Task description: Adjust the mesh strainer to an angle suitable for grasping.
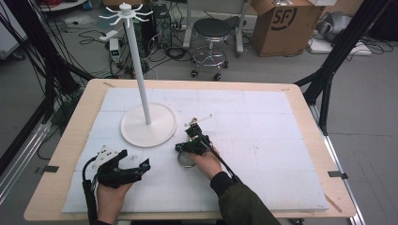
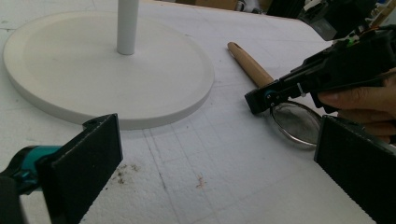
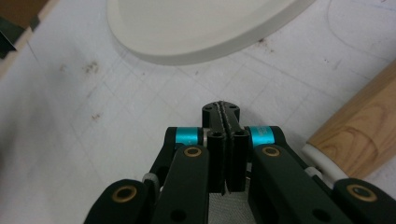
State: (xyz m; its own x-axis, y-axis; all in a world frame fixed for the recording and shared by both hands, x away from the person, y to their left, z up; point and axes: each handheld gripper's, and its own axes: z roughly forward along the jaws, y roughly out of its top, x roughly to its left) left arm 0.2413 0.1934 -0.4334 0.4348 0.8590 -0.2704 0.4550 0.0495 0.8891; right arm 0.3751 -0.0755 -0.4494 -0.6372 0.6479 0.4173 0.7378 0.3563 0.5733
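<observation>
Near left, the left gripper (image 1: 136,165) rests on the mat with its jaws wide apart, empty. Just right of it, the right gripper (image 1: 187,151) has its jaws pressed together, apparently on the rim of the strainer (image 2: 297,122). The strainer's wooden handle (image 2: 250,64) runs away far-left, toward the stand (image 1: 149,125).

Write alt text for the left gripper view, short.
The right gripper, held in a hand, is shut on the rim of a small mesh strainer with a wooden handle, on white foam. The left gripper hangs open in the foreground, beside a white stand's round base.
</observation>
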